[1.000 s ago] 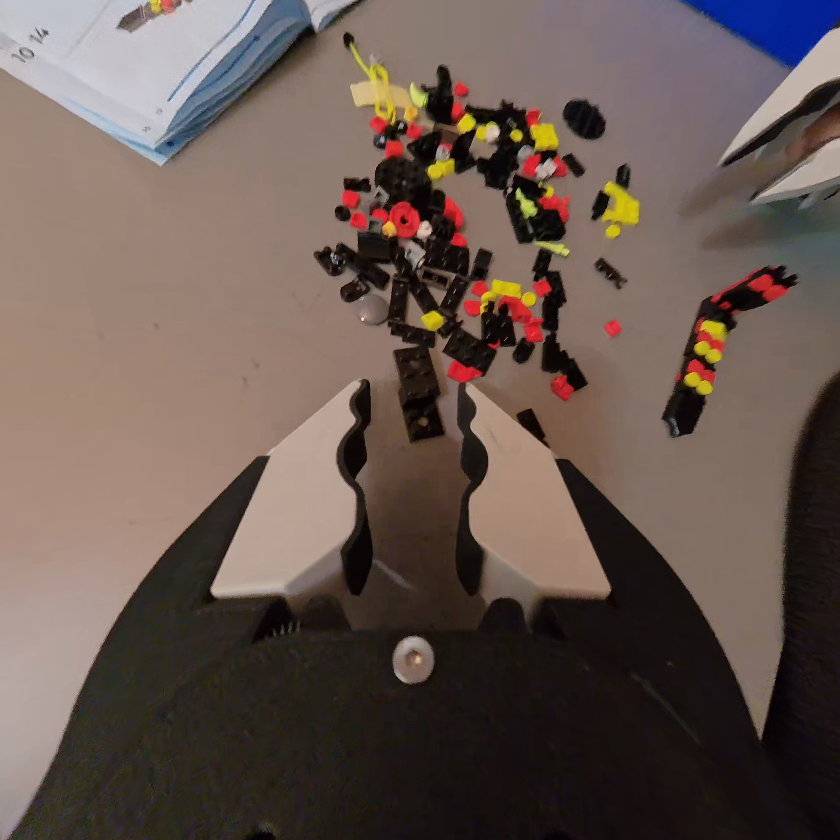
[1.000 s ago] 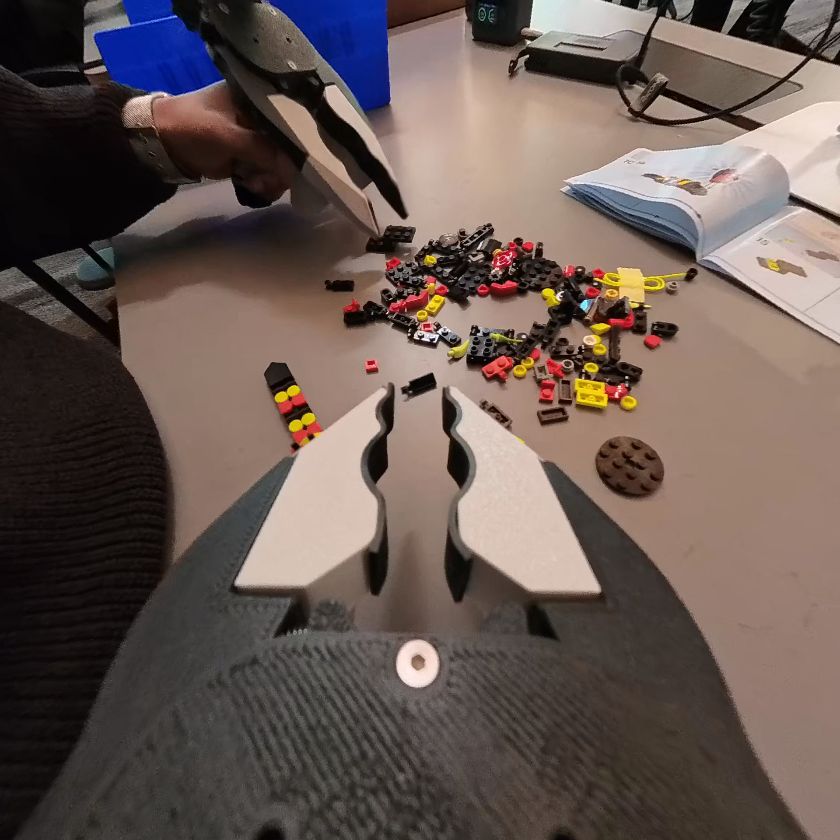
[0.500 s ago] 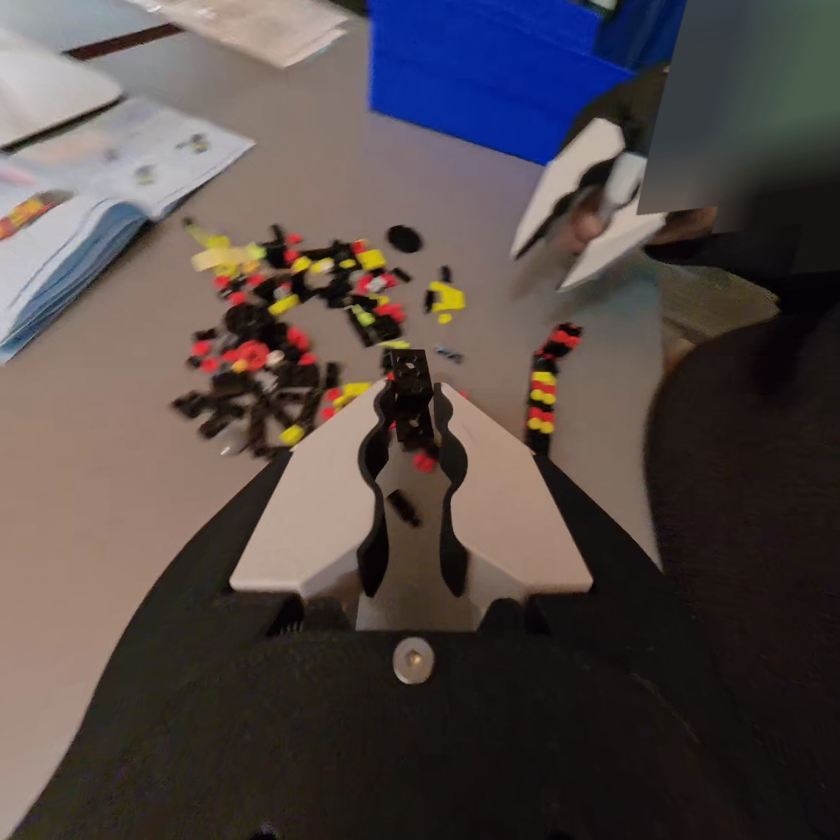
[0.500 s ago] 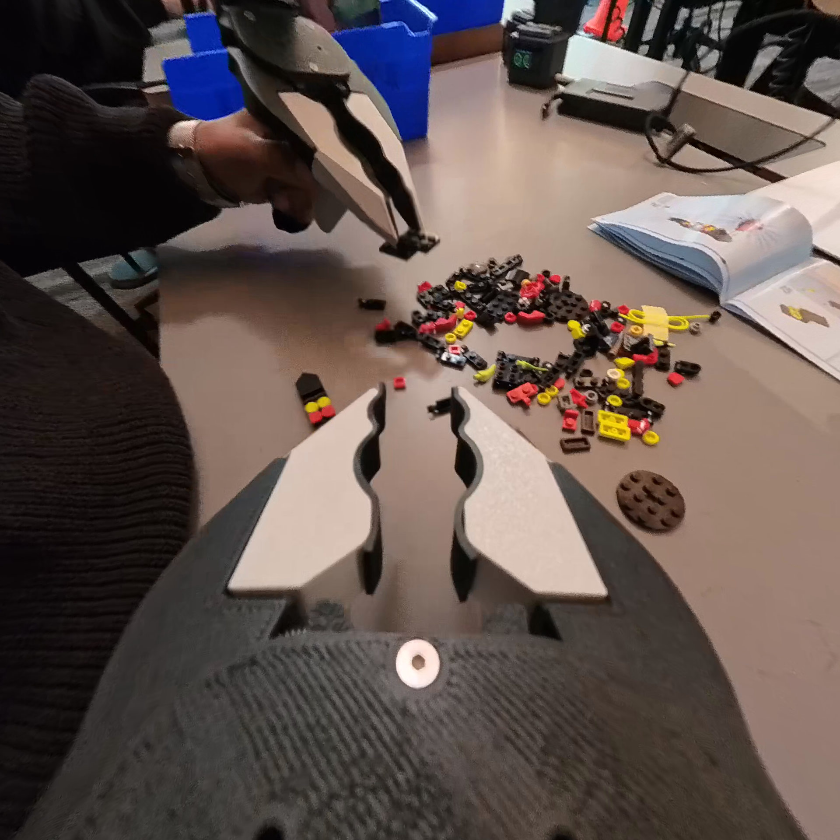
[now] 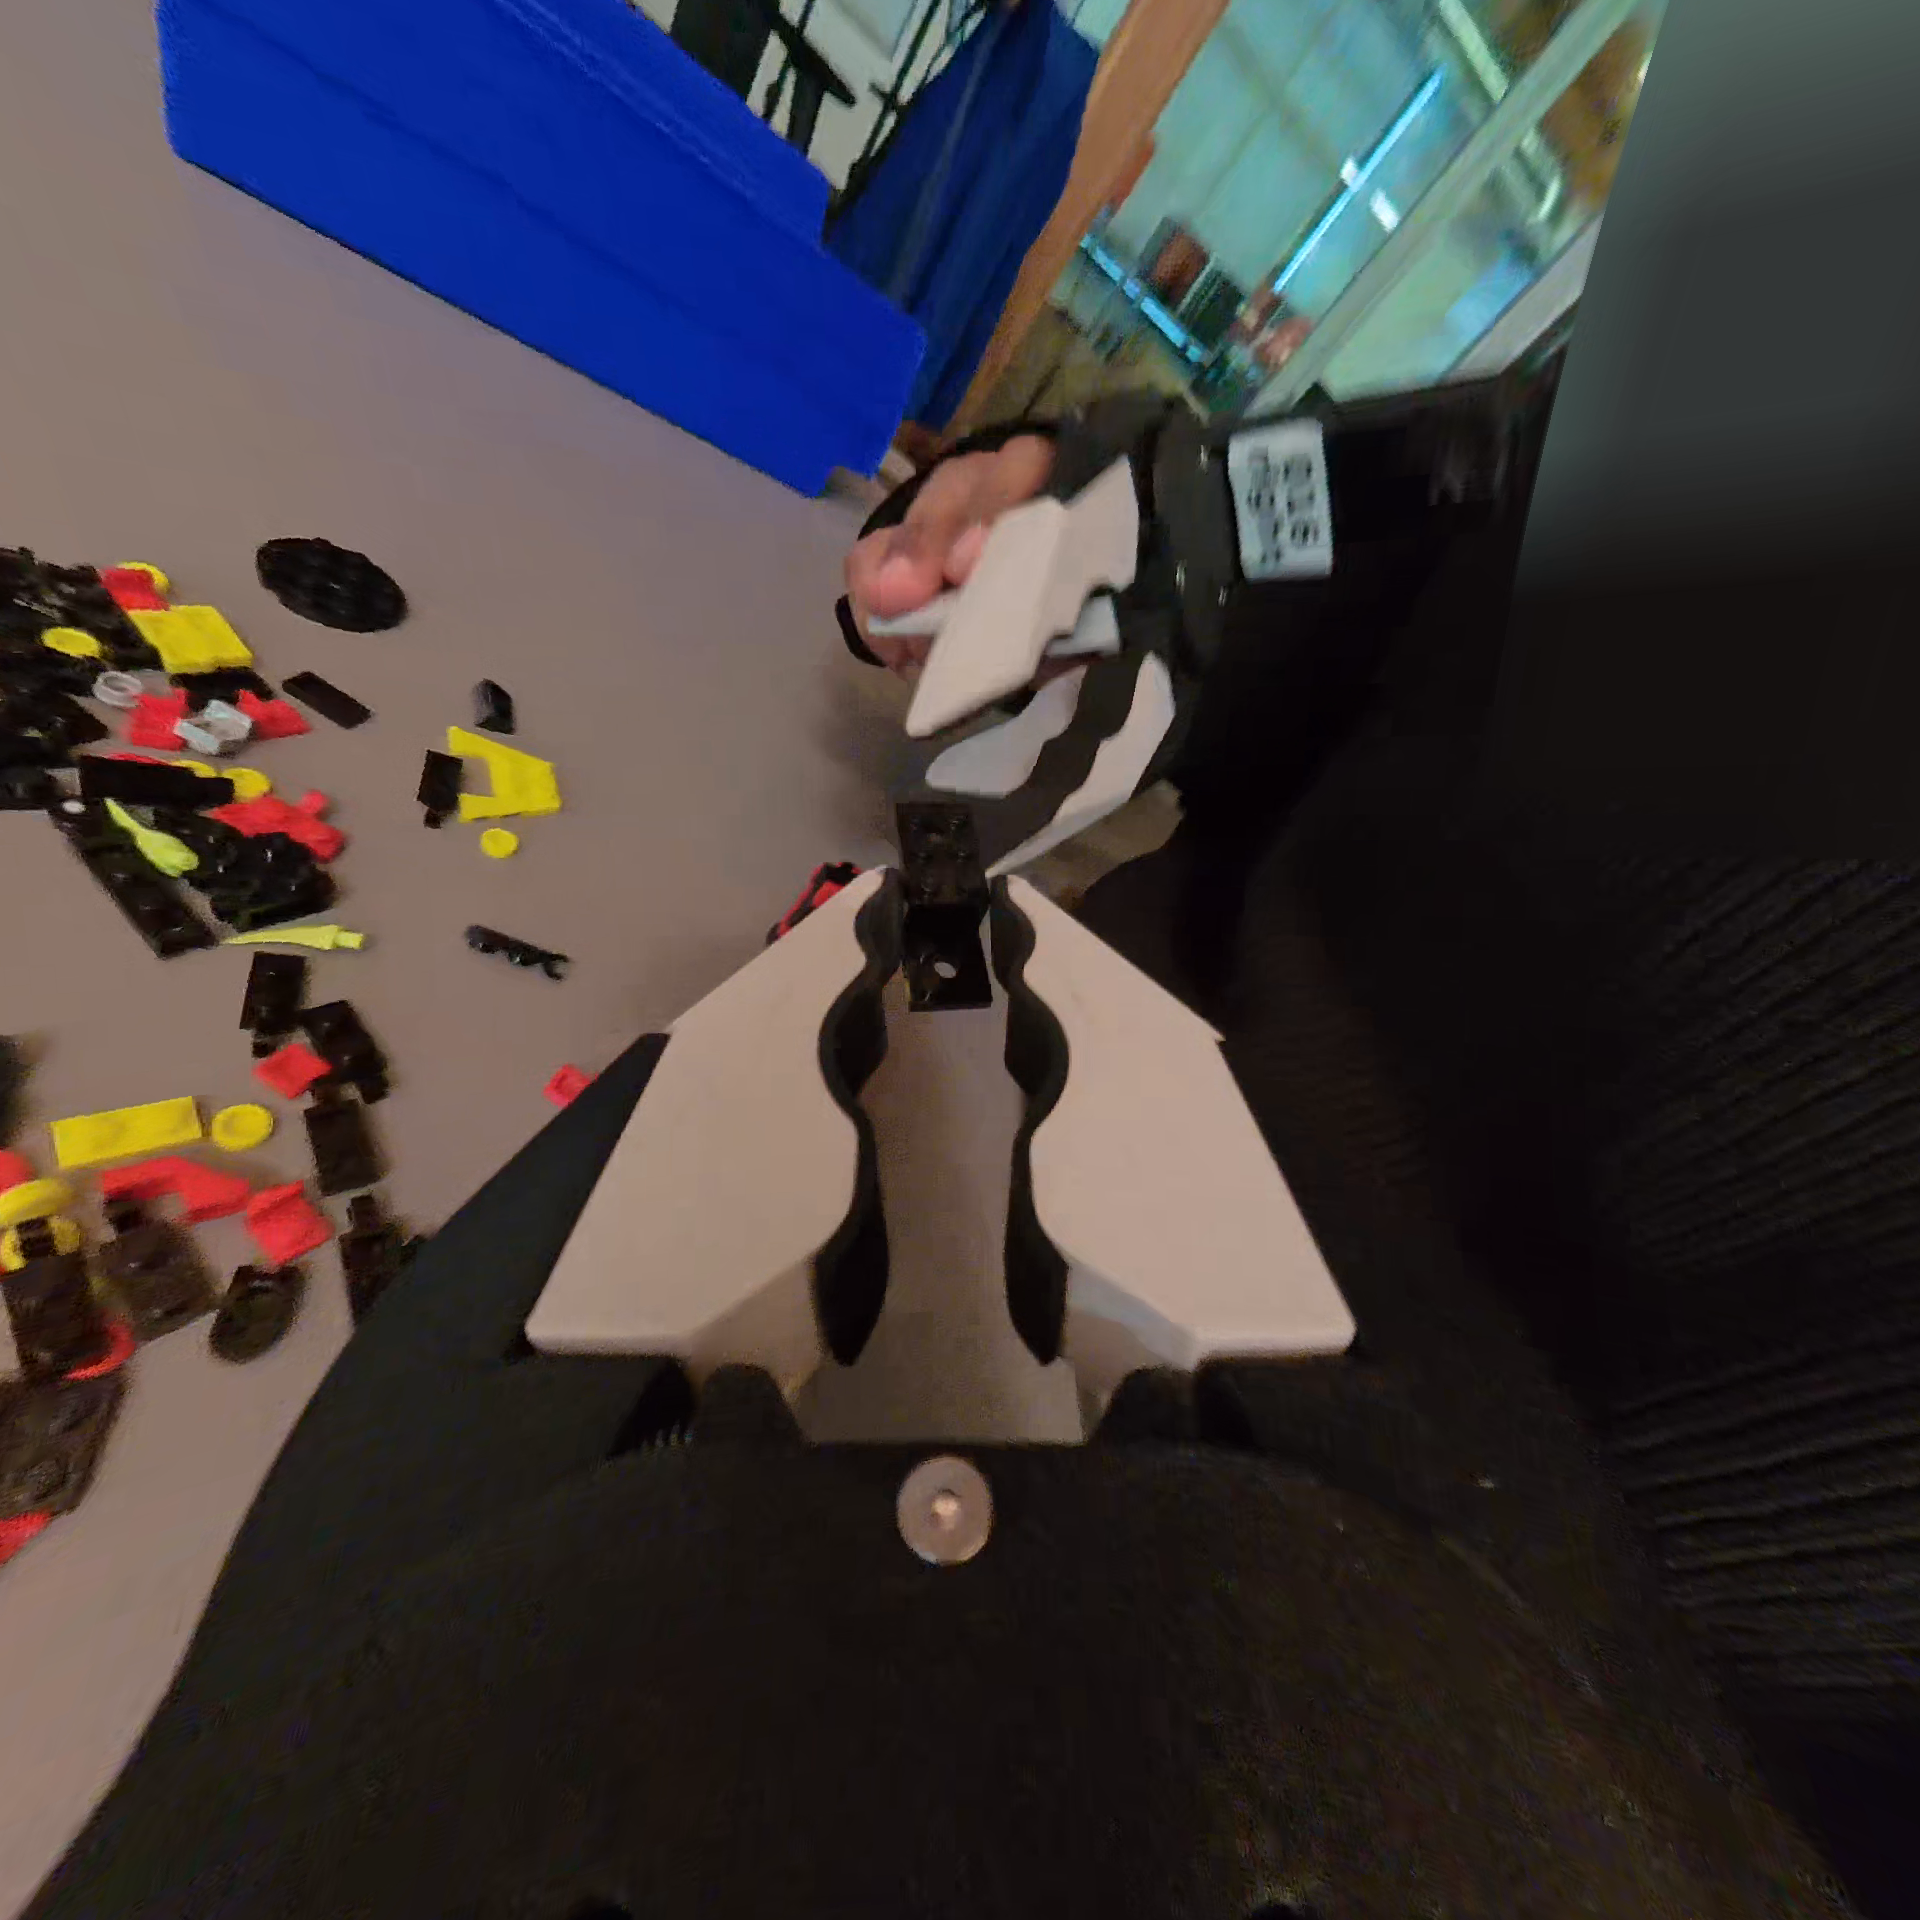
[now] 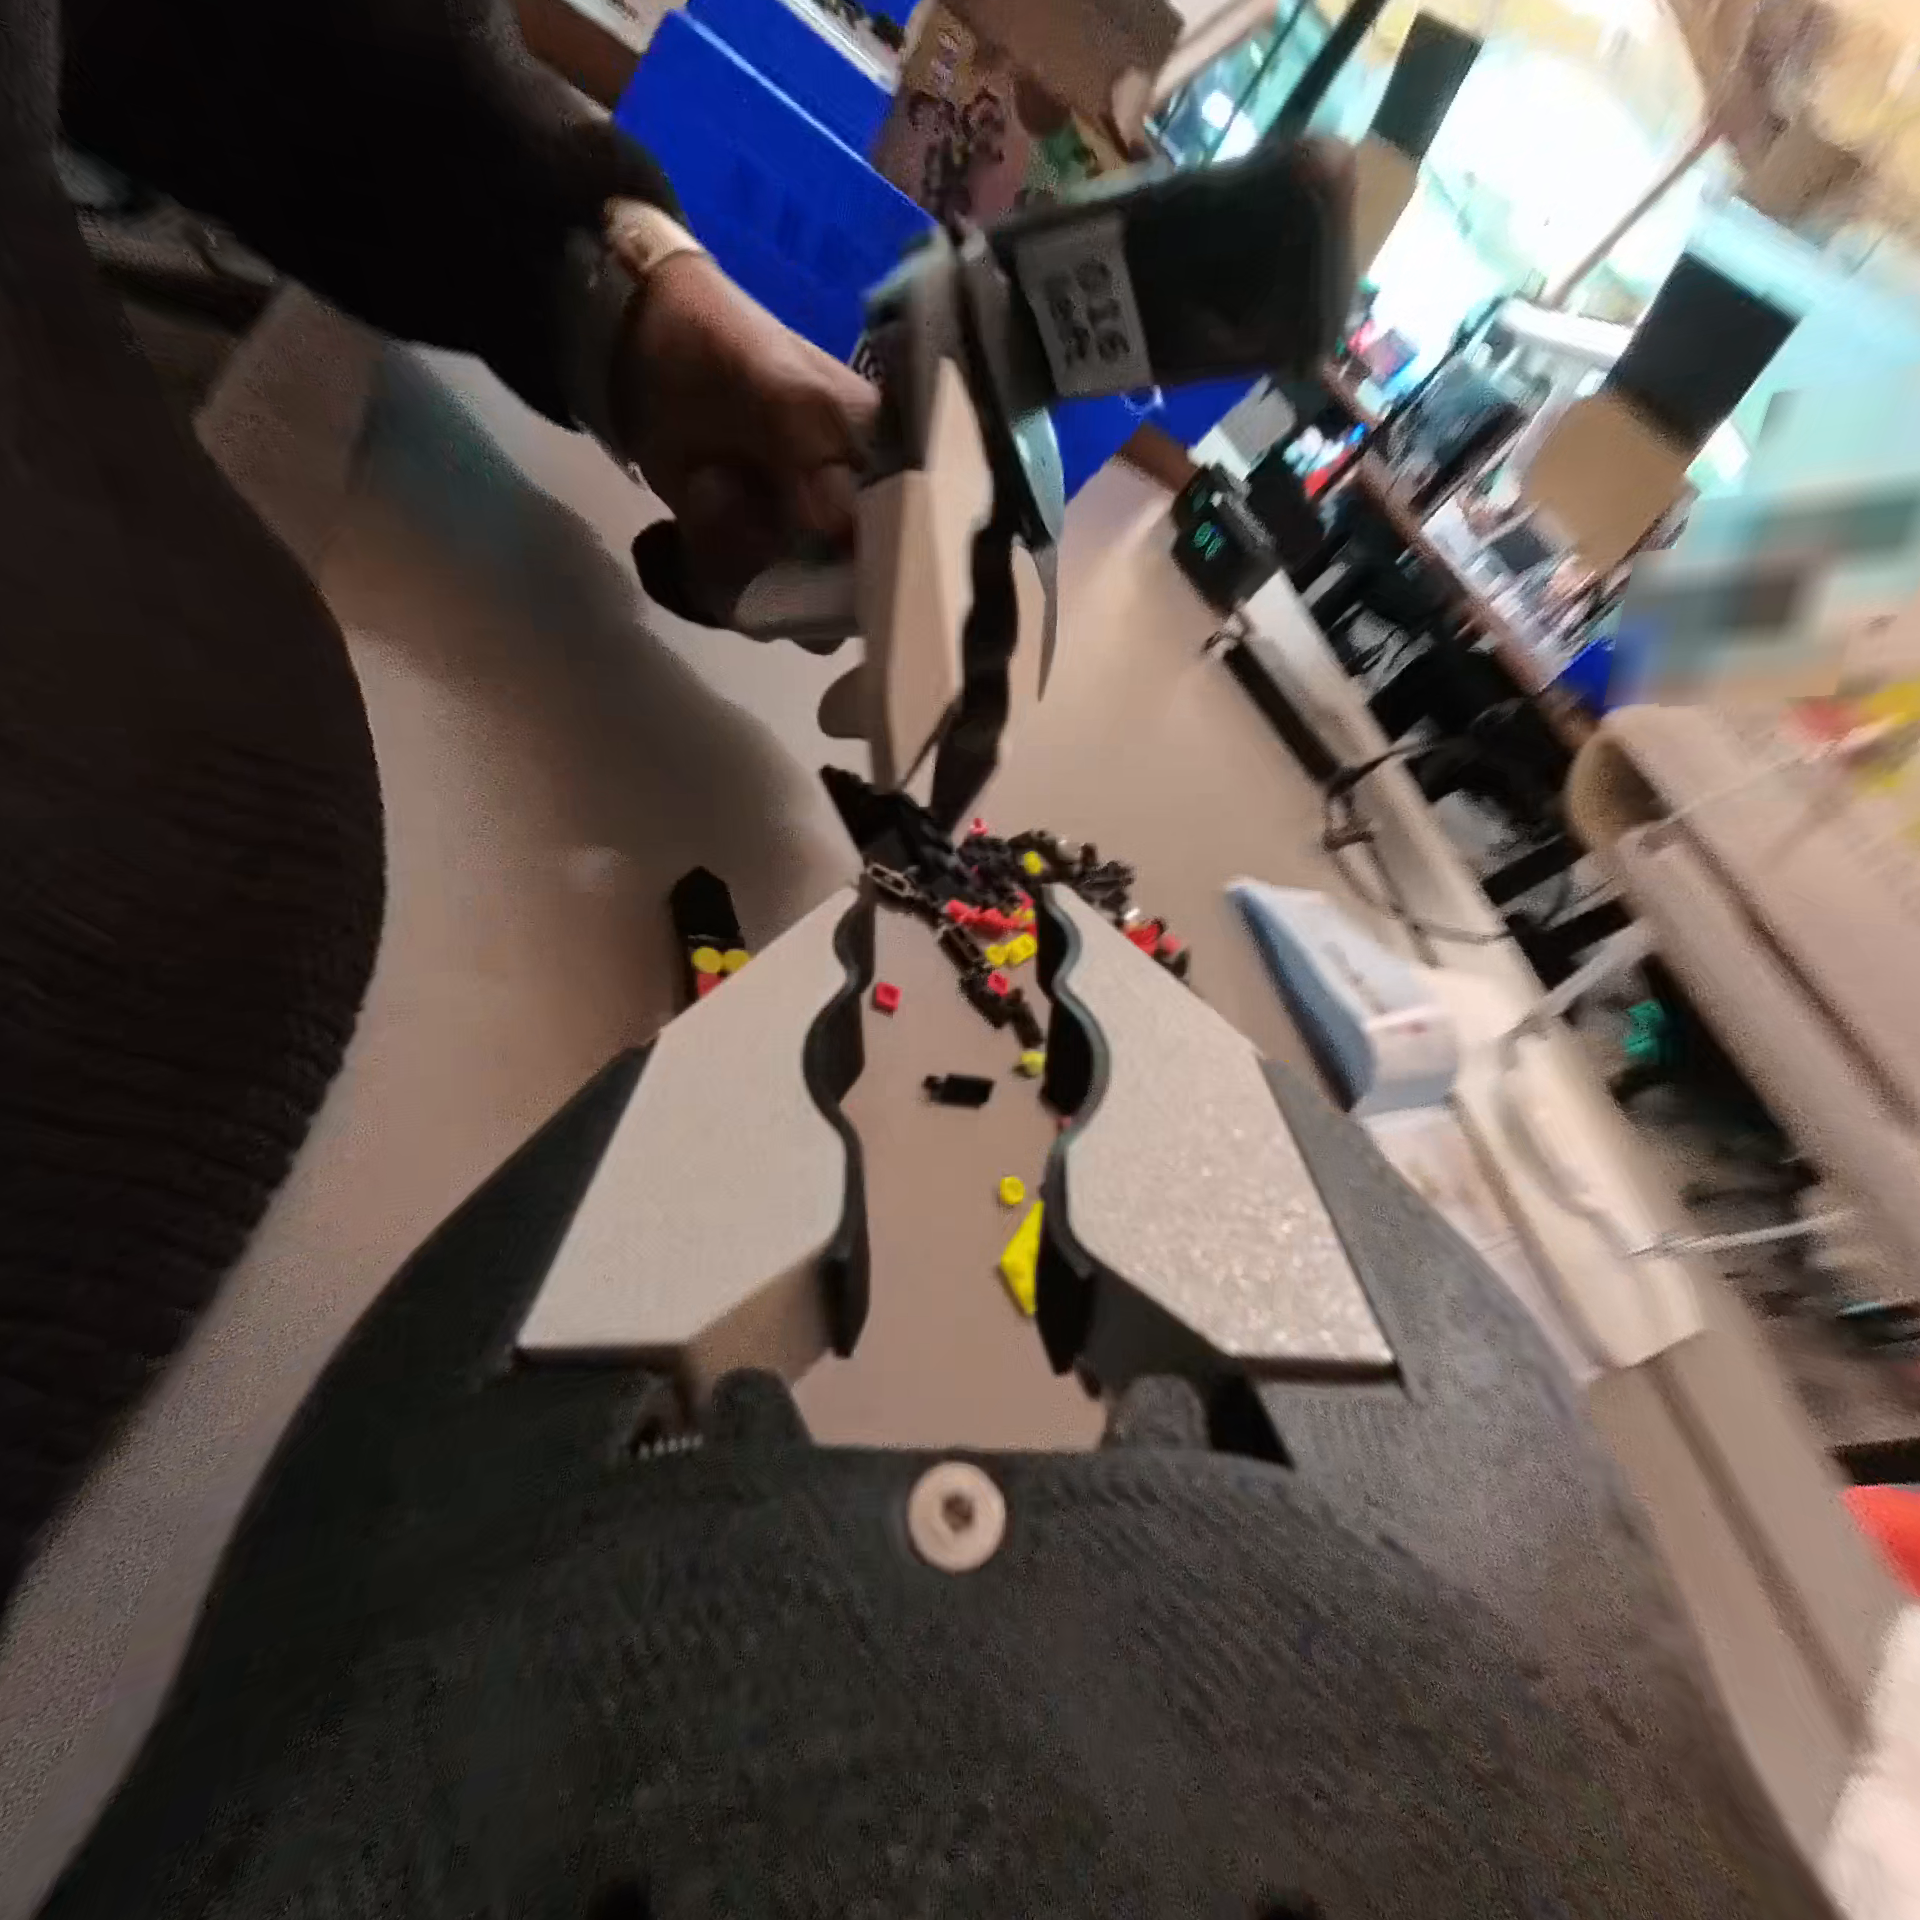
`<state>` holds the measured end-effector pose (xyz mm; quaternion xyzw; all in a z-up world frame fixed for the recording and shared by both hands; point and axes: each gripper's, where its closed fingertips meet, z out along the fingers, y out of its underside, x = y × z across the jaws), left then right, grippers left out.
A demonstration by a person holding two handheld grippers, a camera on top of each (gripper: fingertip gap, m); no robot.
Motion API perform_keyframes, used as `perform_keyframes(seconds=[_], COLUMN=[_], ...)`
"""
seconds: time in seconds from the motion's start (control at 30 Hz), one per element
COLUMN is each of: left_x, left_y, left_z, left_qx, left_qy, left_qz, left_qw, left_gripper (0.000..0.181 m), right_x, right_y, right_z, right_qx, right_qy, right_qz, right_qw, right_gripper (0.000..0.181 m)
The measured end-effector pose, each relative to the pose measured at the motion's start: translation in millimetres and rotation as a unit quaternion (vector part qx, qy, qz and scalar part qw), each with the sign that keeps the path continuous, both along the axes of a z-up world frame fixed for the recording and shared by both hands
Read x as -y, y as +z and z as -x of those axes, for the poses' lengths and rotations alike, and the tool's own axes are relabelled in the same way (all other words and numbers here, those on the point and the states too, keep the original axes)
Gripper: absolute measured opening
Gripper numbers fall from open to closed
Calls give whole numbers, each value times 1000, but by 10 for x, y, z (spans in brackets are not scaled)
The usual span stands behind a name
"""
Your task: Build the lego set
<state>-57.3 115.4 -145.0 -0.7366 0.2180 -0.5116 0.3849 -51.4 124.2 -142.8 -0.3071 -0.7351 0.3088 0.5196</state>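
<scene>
- Whereas a second ago the left tongs (image 5: 940,894) stood apart over the heap with a black piece (image 5: 940,914) lying flat between their tips, they are now clamped on that piece and carry it in the air, off the table (image 5: 582,520).
- The piece, a short stack of black plates with studs showing, sticks out past the tips toward 12 o'clock in the left wrist view; that suggests the pick is done and the joining step is next.
- The left tongs have swung away from the heap of loose pieces (image 5: 197,831), which now lies at 9 o'clock in that view, and point at the right tongs (image 5: 1023,758), just beyond the held piece.
- The right tongs (image 6: 951,925) stand apart and empty, as they were half a second ago, though they have tilted and the view is blurred with motion.
- In the right wrist view the left hand (image 6: 748,468) grips its handle at 11 o'clock, its tongs aimed down toward 6 o'clock with the piece at the tips, above the heap.
- The red, yellow and black strip (image 6: 709,935), already assembled, lies on the table at 10 o'clock of the right tongs, well short of the held piece.
</scene>
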Motion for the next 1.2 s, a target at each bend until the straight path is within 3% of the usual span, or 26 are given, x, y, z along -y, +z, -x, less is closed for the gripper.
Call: perform_keyframes(seconds=[0.13,0.37,0.43,0.6,0.67,0.87,1.2], left_x=[-38,12,10,-130,-185,-241,-281], left_y=[-16,-45,-61,-110,-115,-146,-212], left_z=[69,-47,-51,77,164,331,398], left_qx=[9,10,11,0,0,12,2], left_qy=[13,-10,-10,43,67,95,111], left_qz=[11,24,29,31,29,39,42], left_qw=[1000,1000,999,999,997,995,993], left_gripper=[14,14,14,39,40,39,39], right_x=[20,69,63,-174,-413,-951,-811], right_y=[-22,-59,-58,-65,-101,-631,-737], right_z=[27,49,35,-50,-148,-563,-569], right_qx=[-25,-21,-19,-6,11,164,189], right_qy=[-11,-6,-4,-35,-68,-105,-72], right_qz=[-82,-83,-84,-114,-149,-258,-231], right_qw=[996,996,996,993,986,946,952], right_gripper=[23,21,7,4,3,4,13])
